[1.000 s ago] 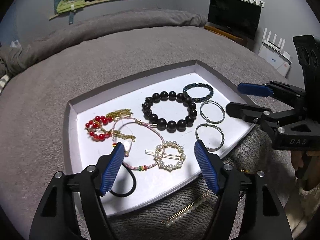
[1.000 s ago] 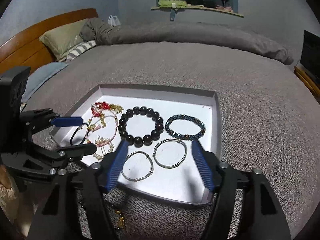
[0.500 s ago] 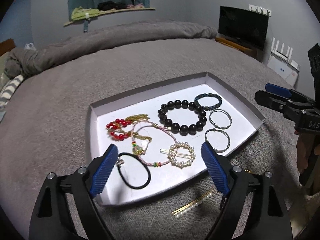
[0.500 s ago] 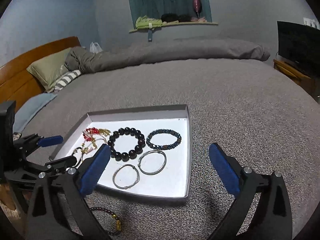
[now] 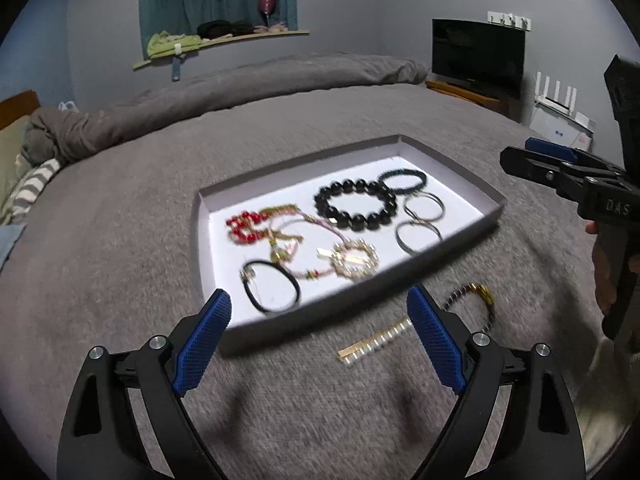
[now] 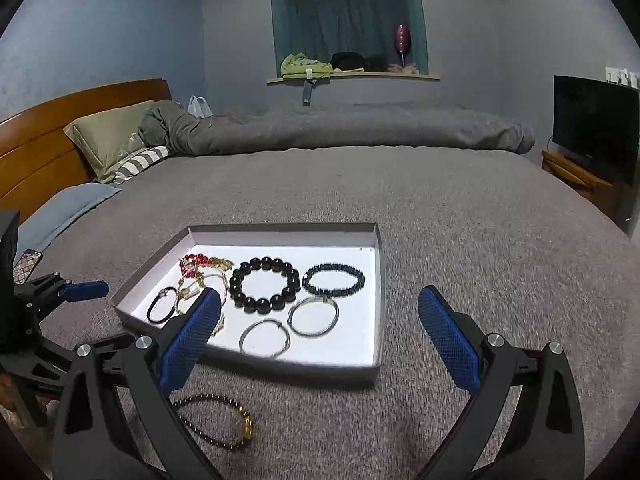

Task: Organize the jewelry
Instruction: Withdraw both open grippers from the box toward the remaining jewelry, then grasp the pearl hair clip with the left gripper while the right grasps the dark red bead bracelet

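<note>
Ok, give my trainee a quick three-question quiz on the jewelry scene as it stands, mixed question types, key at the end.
1. True or false: the left gripper is shut on a bracelet.
2. How many thin silver bangles lie in the white tray?
3. Which piece lies on the grey blanket, outside the tray?
A. black bead bracelet
B. pearl hair clip
C. black hair tie

Key:
1. False; both it and the right gripper are open and empty.
2. Two.
3. B; a dark beaded bracelet with a gold clasp lies out there too.
</note>
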Available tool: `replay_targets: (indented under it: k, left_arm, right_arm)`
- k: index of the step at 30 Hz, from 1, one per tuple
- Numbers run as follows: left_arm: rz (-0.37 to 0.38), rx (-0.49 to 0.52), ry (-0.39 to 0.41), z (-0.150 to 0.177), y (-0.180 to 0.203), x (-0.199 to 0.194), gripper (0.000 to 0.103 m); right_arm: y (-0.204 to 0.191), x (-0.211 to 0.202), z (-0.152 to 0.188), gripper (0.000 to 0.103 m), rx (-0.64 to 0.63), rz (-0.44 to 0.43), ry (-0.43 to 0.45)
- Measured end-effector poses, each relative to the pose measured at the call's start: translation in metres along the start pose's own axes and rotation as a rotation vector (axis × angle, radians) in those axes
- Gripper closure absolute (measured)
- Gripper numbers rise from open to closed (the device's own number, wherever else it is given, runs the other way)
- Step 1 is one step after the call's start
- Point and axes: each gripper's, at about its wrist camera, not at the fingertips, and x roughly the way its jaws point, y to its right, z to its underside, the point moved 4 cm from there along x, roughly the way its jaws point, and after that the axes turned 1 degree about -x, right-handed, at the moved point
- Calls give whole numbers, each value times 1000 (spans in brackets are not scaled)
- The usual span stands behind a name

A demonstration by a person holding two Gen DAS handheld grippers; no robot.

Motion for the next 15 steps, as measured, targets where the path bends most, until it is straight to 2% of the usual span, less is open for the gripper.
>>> replay_targets:
  k: [7, 15]
  left_arm:
    - [31, 40, -58, 27, 12, 5, 12]
    - [50, 43, -77, 36, 14, 9, 14]
  right_arm:
    - [-4, -4, 33, 6, -13, -15, -83]
    - [-12, -4, 56, 6, -44, -43, -144]
